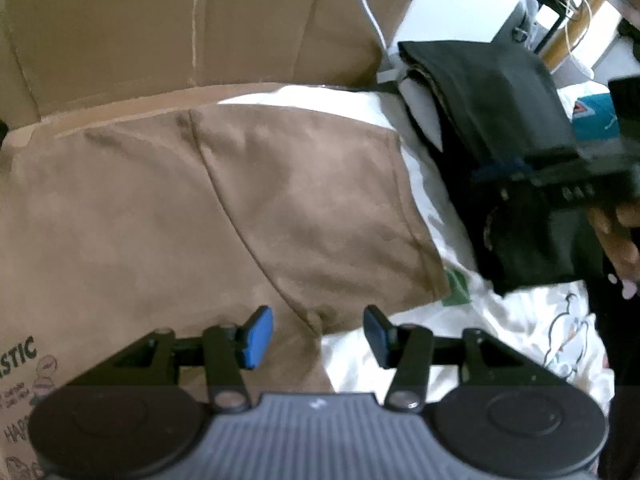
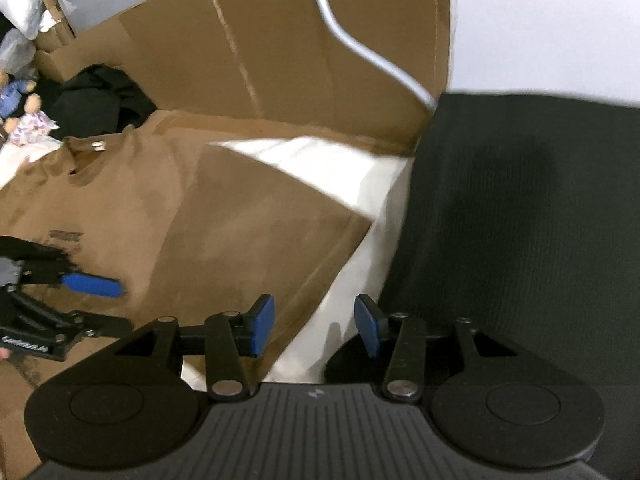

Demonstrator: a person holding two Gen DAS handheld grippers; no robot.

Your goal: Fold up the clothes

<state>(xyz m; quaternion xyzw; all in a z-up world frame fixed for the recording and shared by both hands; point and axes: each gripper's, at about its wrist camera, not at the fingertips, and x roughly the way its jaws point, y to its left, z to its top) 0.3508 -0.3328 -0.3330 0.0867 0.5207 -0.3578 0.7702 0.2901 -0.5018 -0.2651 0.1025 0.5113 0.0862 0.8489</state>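
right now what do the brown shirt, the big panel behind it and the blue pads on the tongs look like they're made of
Brown shirt: soft matte knit, probably cotton jersey; it drapes, shows stitched seams and printed lettering.
Panel behind: corrugated cardboard, dull tan, with fold creases and raw edges.
Blue pads: smooth, slightly rubbery-looking facing, rubber or foam, on rigid black tongs arms; exact material unclear.

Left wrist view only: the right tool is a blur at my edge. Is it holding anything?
Observer: No. The right tool is open, with nothing between its blue pads; white bedsheet shows in the gap.
Operator: Where is the brown cotton T-shirt's collar?
Observer: The brown cotton T-shirt has its collar at the upper left of the right wrist view, with a small tag on it.
Operator: Anything beyond it?
Observer: A crumpled black garment against the cardboard, with two small dolls beside it.
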